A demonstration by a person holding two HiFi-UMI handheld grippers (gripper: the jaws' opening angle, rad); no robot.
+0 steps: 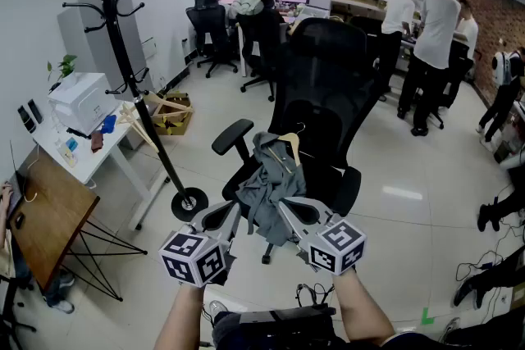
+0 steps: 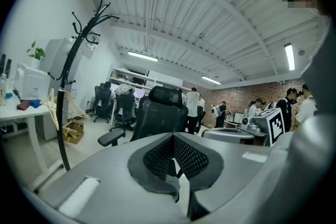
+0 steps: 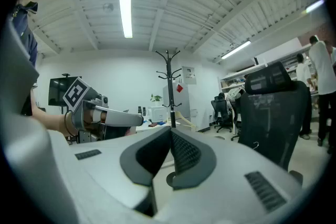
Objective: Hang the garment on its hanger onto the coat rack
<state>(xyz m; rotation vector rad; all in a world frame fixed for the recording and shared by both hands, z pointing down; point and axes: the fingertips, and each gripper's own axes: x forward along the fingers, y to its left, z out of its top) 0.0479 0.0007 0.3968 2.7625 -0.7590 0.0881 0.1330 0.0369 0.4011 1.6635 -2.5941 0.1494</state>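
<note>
Both the left gripper (image 1: 232,211) and the right gripper (image 1: 287,209) have their jaws pressed together on nothing. The crumpled grey garment (image 1: 267,188) on its pale wooden hanger (image 1: 290,145) lies just ahead of their tips, on the black mesh office chair (image 1: 328,78).

If only cloth is pinched, I think the hanger may slip out. The chair may also roll when it is pushed.

The tall black coat rack (image 1: 123,53) stands well ahead to the left, and it might tip. Beside its base is an open brown cardboard box (image 1: 174,120); I cannot tell what is in it.

Coat rack (image 1: 117,37) top past the upper edge; hanger (image 1: 290,145) mostly under garment (image 1: 267,184).
</note>
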